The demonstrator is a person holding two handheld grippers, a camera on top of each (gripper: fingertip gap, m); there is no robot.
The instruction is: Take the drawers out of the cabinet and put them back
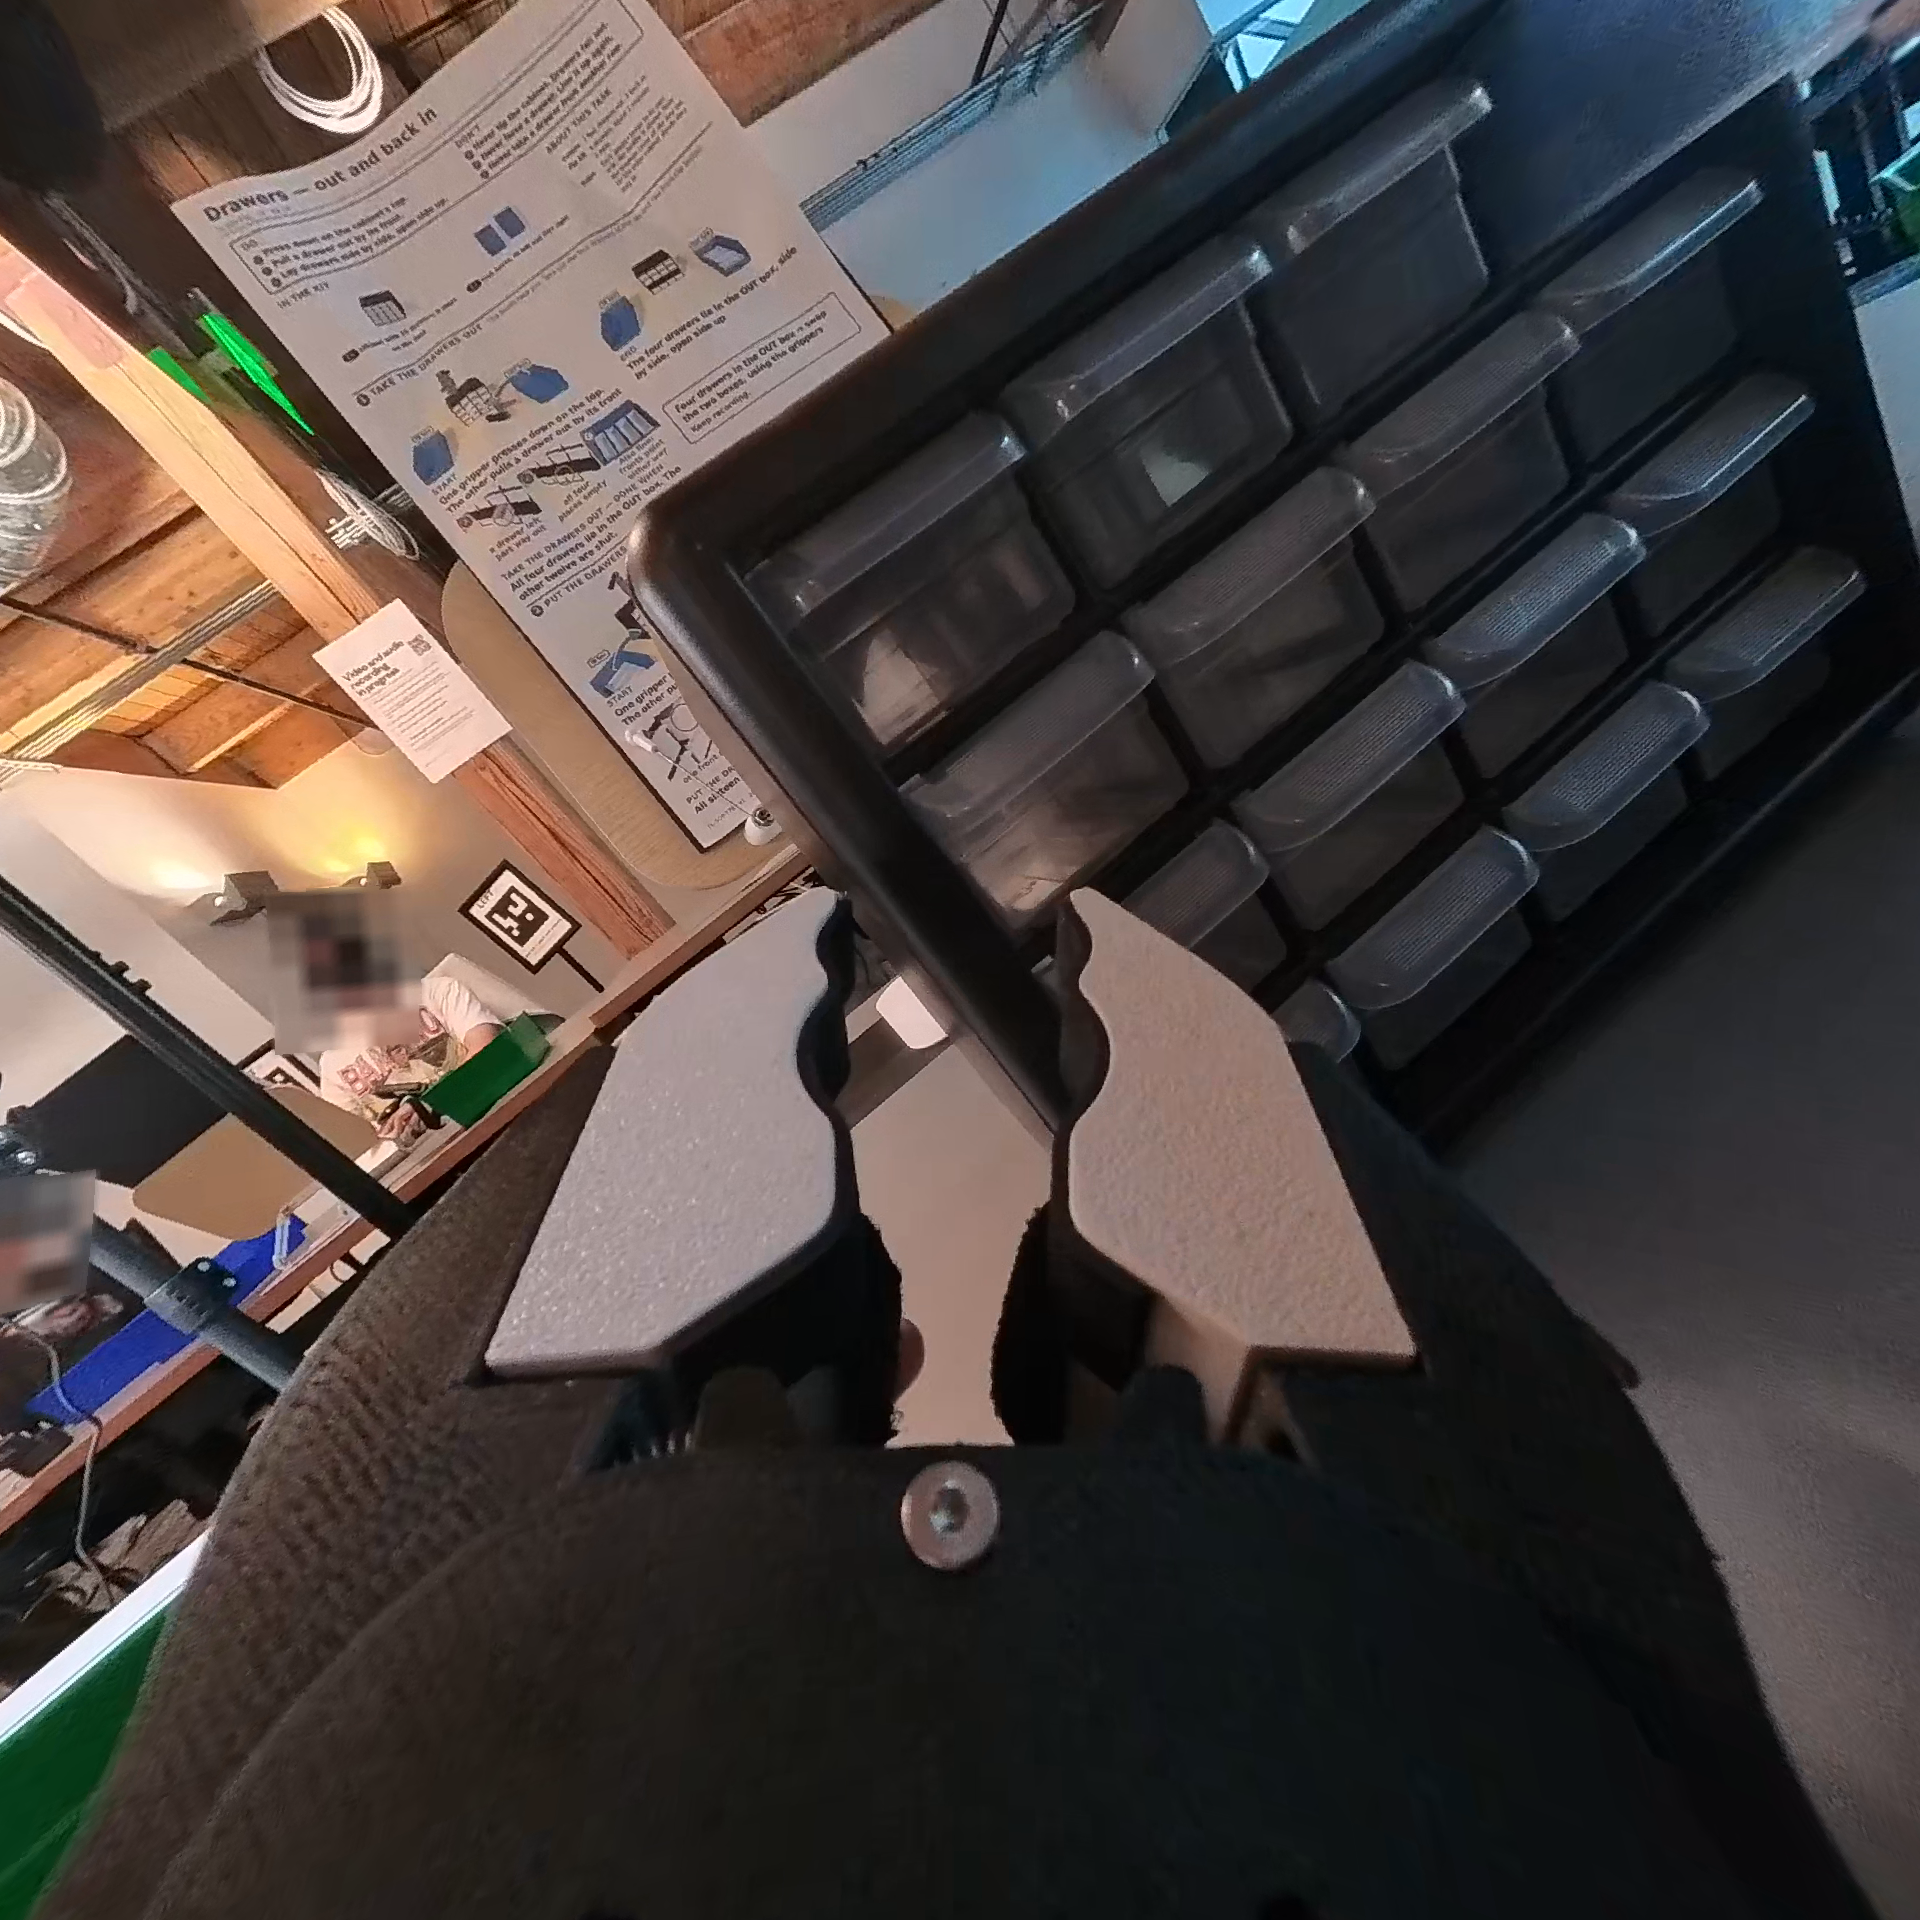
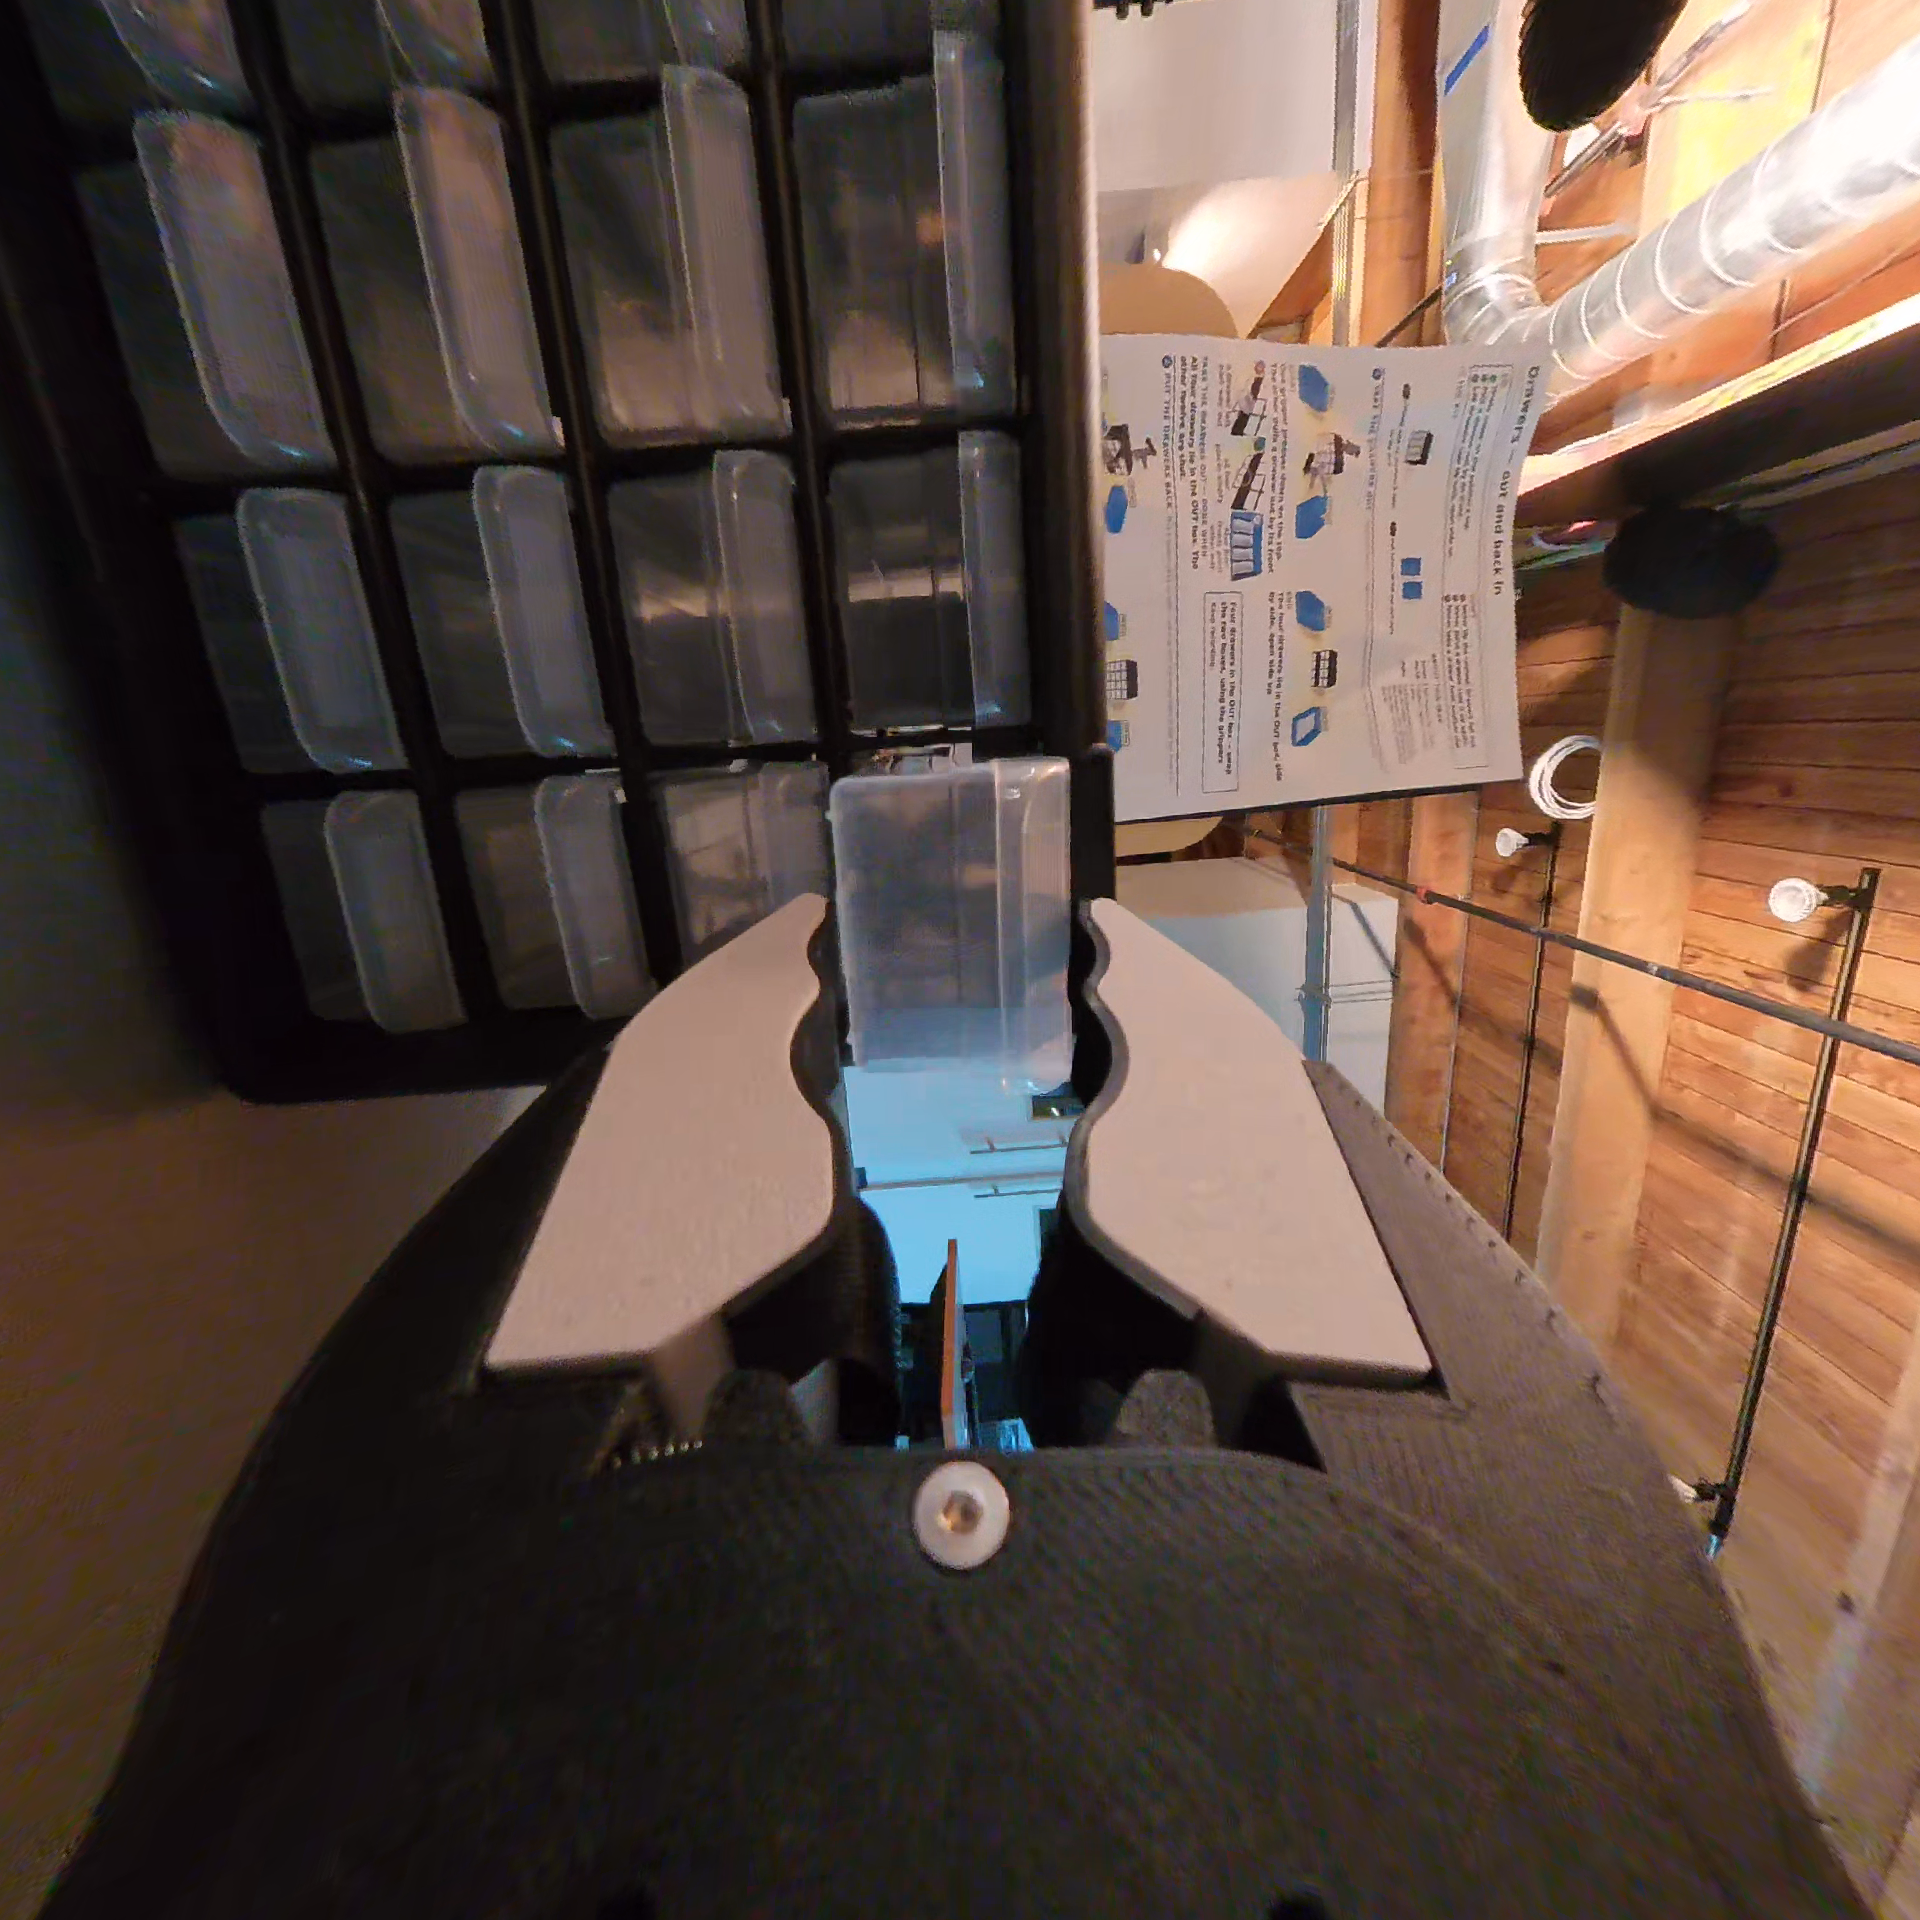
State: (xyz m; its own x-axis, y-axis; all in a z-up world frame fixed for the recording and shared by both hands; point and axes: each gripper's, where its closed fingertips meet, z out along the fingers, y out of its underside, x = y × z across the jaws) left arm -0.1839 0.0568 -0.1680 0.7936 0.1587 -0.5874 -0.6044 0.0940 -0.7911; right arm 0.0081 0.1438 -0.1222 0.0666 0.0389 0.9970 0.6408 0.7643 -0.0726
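1. Cabinet [image 1: 707, 582] frame: black; drawers [image 1: 1257, 613] are seen as clear, grey-tinted plastic.
2. One drawer [image 2: 951, 914] is shown paler, frosted clear, between the right gripper [image 2: 951, 935] fingers.
3. Left gripper [image 1: 951, 935]: light grey textured finger plates on a black grained body; the same finish is seen on the right.
4. Poster [image 1: 540, 343]: white, printed in black with blue pictograms.
5. Bin [image 1: 488, 1070]: green.
6. Marker board [image 1: 520, 920]: black-and-white square pattern.
7. Wall planks [image 2: 1714, 1039]: warm brown wood grain.
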